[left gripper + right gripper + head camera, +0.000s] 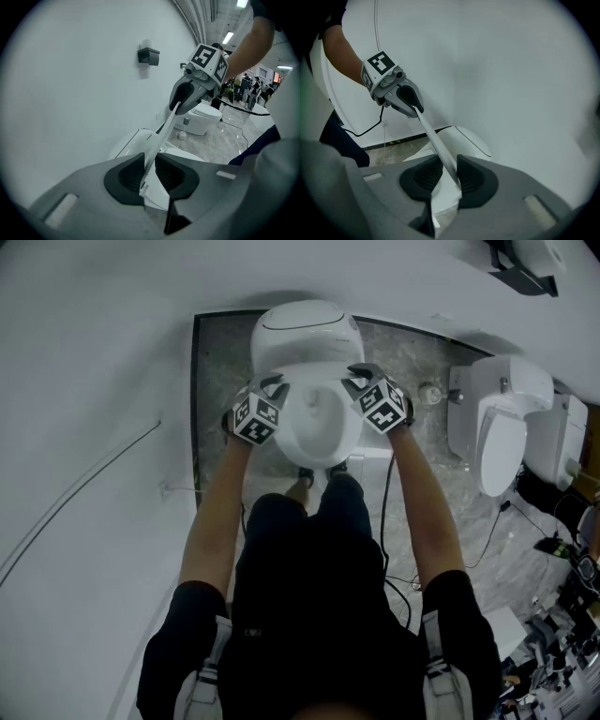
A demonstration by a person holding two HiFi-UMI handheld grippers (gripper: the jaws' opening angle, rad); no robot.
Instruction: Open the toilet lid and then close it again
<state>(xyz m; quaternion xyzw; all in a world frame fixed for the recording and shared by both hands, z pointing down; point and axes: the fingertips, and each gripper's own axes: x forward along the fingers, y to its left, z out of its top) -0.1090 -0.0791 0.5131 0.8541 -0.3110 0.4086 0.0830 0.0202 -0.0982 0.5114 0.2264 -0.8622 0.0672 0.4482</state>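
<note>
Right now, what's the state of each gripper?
Left gripper: closed on one side edge of the toilet lid.
Right gripper: closed on the toilet lid's opposite edge.

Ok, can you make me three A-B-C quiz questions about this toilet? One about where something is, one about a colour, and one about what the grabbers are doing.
1. Where do the left gripper and right gripper hold the toilet lid?
A. both on one side
B. one on each side edge
C. at the hinge

2. What colour is the lid?
A. white
B. black
C. blue

3. What are the grippers' jaws doing?
A. spread wide, empty
B. holding a brush
C. shut on the lid's edge

Answers: 1 B, the head view shows one gripper at each side. 2 A, the lid is white in every view. 3 C, each gripper view shows the pads pinching the thin lid.
</note>
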